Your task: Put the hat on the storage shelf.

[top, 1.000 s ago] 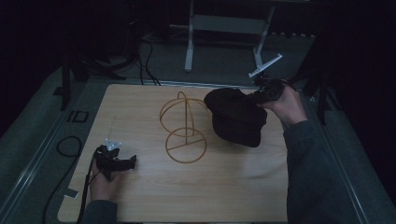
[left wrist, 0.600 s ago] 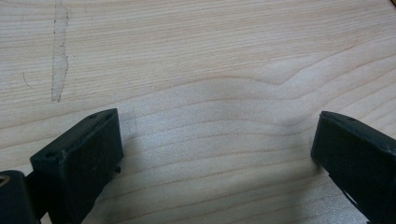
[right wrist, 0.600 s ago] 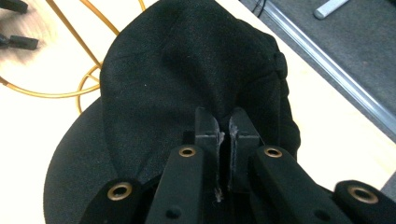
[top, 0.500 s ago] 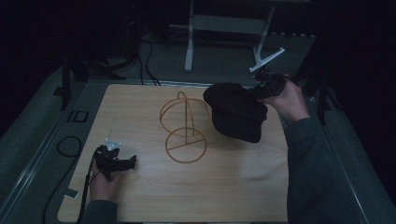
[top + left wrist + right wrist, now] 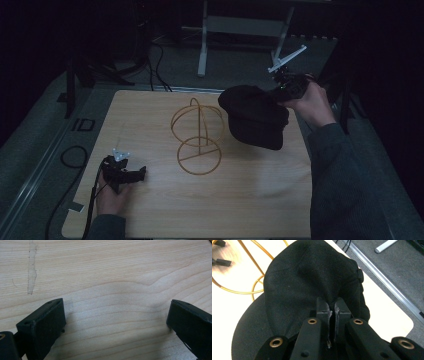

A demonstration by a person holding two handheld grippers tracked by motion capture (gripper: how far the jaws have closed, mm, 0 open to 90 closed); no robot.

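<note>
My right tongs [image 5: 331,312] pinched the black fabric cap [image 5: 255,117], lifted just right of the gold wire stand [image 5: 198,135]; centre the crown over its loop. Left tongs [image 5: 115,322] apart on the wooden counter [image 5: 250,200].

Both grippers are black. The right gripper [image 5: 331,315] has gold rings around its screw holes. The person wears dark grey sleeves [image 5: 340,180].

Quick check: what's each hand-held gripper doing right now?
Left hand-held gripper: open, empty, over the table.
Right hand-held gripper: closed on the hat.
</note>
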